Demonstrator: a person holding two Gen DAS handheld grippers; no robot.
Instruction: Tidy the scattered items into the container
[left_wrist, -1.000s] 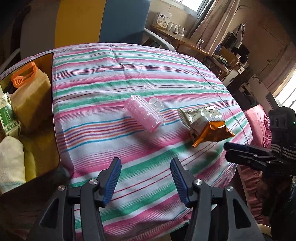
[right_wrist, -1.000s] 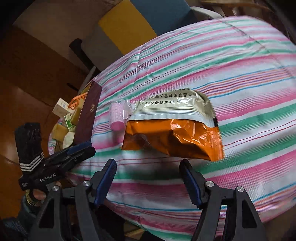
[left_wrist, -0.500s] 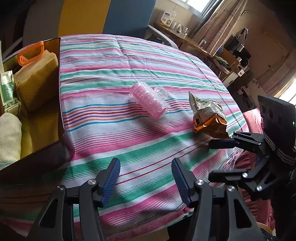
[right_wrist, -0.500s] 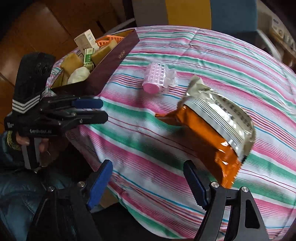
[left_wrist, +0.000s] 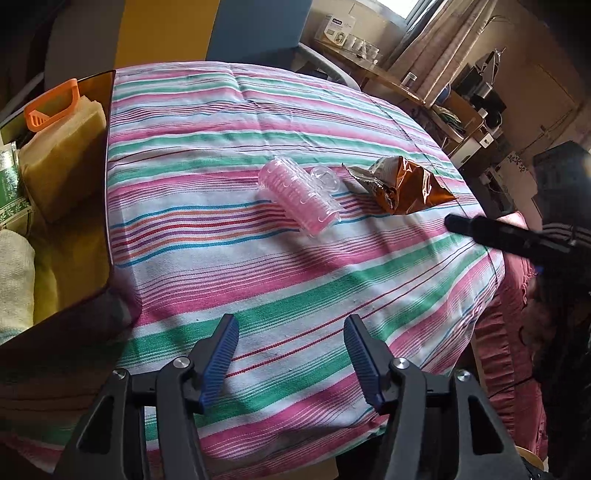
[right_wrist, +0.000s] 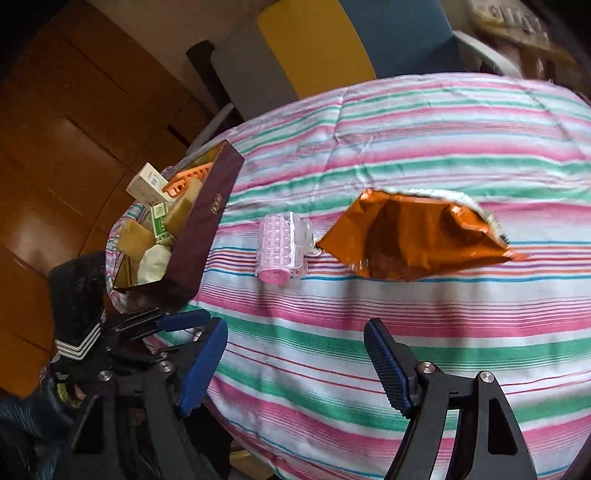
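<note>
A pink hair roller in a clear case (left_wrist: 301, 195) (right_wrist: 280, 249) lies mid-table on the striped cloth. An orange foil snack bag (left_wrist: 404, 184) (right_wrist: 417, 230) lies just right of it. The dark maroon box (left_wrist: 107, 177) (right_wrist: 208, 221) stands at the left, holding sponges, an orange clip, small cartons and a white cloth. My left gripper (left_wrist: 290, 356) is open and empty above the near table edge. My right gripper (right_wrist: 295, 365) is open and empty, short of the bag and roller; one of its fingers (left_wrist: 491, 232) shows at the right of the left wrist view.
A chair with yellow and blue panels (left_wrist: 221, 33) stands behind the table. A cluttered wooden side table (left_wrist: 399, 74) and curtains are at the back right. Wooden panels (right_wrist: 74, 129) are on the left. The table edge drops off near both grippers.
The snack bag has shifted and turned over, now showing mostly its orange side. Both grippers moved relative to the table; the right gripper's view swung round. Both stay open.
</note>
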